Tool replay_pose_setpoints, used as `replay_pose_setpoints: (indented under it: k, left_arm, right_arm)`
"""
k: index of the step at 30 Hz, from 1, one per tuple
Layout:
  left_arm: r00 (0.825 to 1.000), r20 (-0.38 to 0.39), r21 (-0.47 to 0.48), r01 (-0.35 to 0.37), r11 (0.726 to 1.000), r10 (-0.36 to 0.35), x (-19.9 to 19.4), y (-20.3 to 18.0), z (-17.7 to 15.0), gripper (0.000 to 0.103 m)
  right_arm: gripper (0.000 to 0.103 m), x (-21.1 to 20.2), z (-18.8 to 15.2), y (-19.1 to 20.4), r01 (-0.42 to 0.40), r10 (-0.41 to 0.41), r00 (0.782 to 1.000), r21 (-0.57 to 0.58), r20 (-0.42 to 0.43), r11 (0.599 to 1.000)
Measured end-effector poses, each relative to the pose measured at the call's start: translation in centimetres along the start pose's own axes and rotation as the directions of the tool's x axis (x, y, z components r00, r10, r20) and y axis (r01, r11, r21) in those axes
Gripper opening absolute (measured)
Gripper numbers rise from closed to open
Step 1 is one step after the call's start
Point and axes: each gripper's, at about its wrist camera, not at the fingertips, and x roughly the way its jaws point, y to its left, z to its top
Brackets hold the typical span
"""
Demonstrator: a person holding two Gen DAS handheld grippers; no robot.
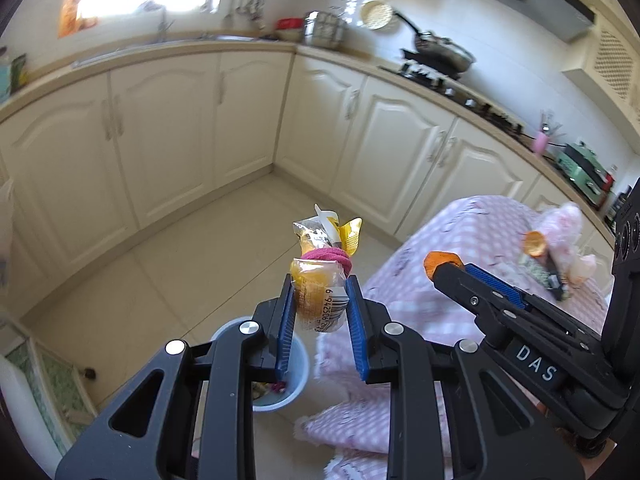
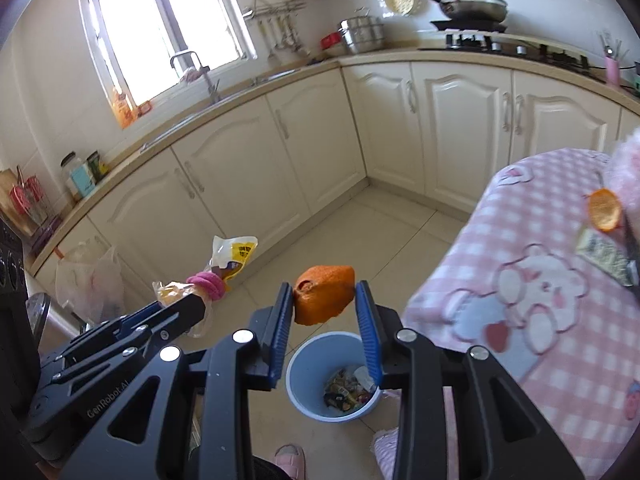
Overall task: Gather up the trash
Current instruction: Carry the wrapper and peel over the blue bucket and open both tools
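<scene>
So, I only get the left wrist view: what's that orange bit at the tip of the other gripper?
Observer: A piece of orange peel, pinched between the right gripper's blue pads.
Operator: And the bin? Mine is half hidden behind the jaws.
Observer: In the right wrist view the whole bin shows, on the floor just under the peel in the picture, with wrappers lying in its bottom.
Operator: Anything else I'm missing?
Observer: A pink slipper at the bottom edge, on the floor near the bin.
</scene>
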Motion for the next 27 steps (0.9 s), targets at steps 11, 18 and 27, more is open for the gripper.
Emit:
replay_pose_setpoints:
  k: [11,18,27]
  left_arm:
    - [0.996,-0.089,-0.056,0.002,0.998,-0.007,5.0,3.7,0.0,0.027]
    - [0.995,-0.099,-0.068,-0.021,0.997,0.015,6.5,4.3,0.2,0.049]
    - [0.993,-0.112,-0.085,-0.050,0.995,0.041,6.7,5.4,-0.2,0.050]
  right_arm:
    - [0.032,5.4,-0.5,1.8,-0.006,0.005,0.998,-0.014,-0.067,1.000]
    - [0.032,7.0,-0.6,1.0,0.013,-0.013,0.996,0.005,-0.087,1.000]
    - [0.032,8.7,-1.1,2.2,0.003,-0.004,0.993,-0.006,-0.117,1.000]
